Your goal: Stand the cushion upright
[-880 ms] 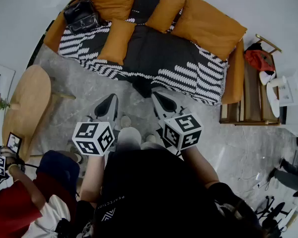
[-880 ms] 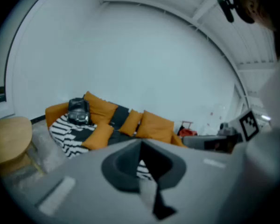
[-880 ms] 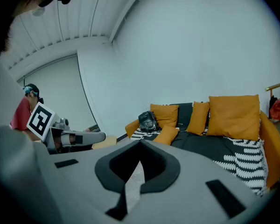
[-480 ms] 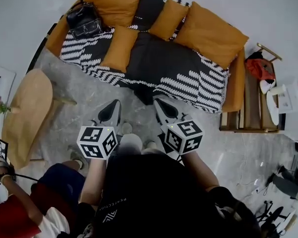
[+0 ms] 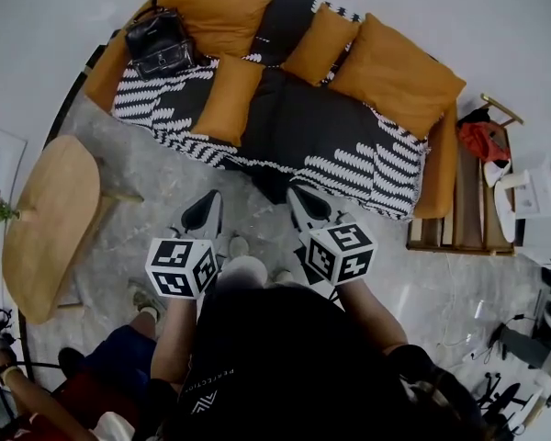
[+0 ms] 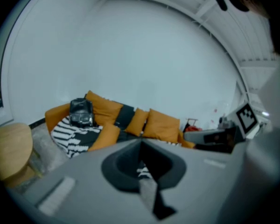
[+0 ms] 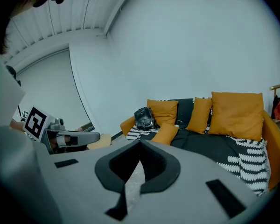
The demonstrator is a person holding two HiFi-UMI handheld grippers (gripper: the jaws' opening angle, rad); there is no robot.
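The person holds both arms forward, side by side, facing the orange sofa with a black-and-white striped throw (image 5: 349, 154). The left gripper (image 5: 204, 211) and the right gripper (image 5: 305, 206) both point at the sofa's front edge and tilt somewhat downward, stopping short of it. Each gripper's jaws are pressed fully together with nothing between them.

The small orange square cushion (image 5: 228, 97) lies flat on the sofa's seat near its left end. It is just in front of the black leather handbag (image 5: 156, 42), well apart from both grippers. Three other orange cushions (image 5: 397, 61) lean upright against the sofa's back.

Since the earlier frames the grippers have kept their pose and closed jaws, and the cushion has not shifted on the sofa. The second person in a red top and dark blue trousers (image 5: 115, 361), far from the sofa, has drawn back toward the frame's corner.
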